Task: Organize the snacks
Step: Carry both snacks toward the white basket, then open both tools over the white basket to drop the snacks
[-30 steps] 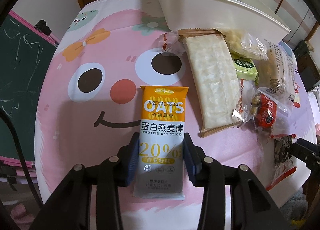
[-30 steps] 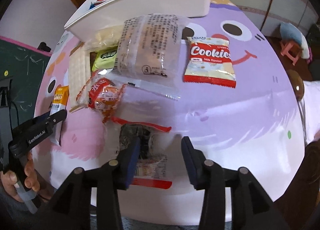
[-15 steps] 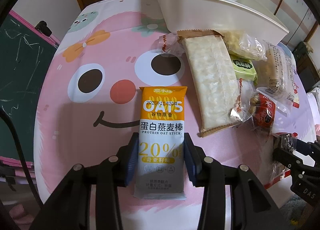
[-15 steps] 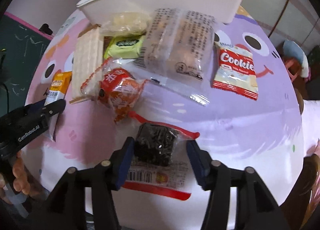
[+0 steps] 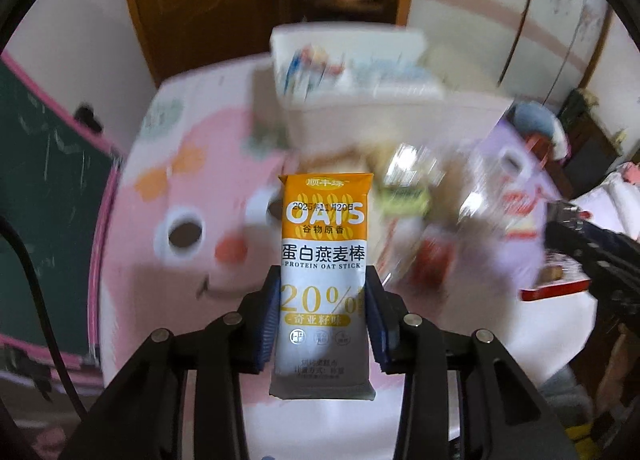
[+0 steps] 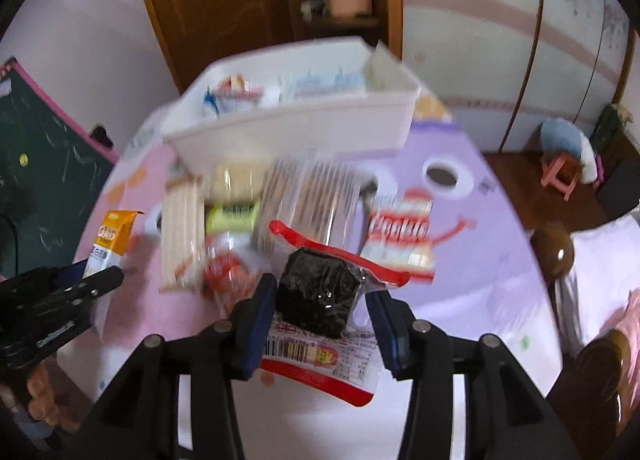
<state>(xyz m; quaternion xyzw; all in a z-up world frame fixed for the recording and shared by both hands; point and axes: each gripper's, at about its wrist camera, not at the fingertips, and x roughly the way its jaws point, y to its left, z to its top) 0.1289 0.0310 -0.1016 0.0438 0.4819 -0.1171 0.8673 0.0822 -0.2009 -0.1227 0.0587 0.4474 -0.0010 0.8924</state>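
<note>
Two snacks are now clear of the pink-and-purple cartoon-face tablecloth (image 5: 152,292), where a second ago both lay flat on it. On the left, the left gripper (image 5: 322,310) has its blue pads pinching the orange-and-white oat-stick wrapper (image 5: 323,260) at the lower half; on the right, the right gripper (image 6: 322,308), jaws just closing a little, grips the dark seaweed block in its red-edged clear packet (image 6: 318,296). Both likely head for the white plastic bin (image 6: 288,128) at the cloth's far edge.
</note>
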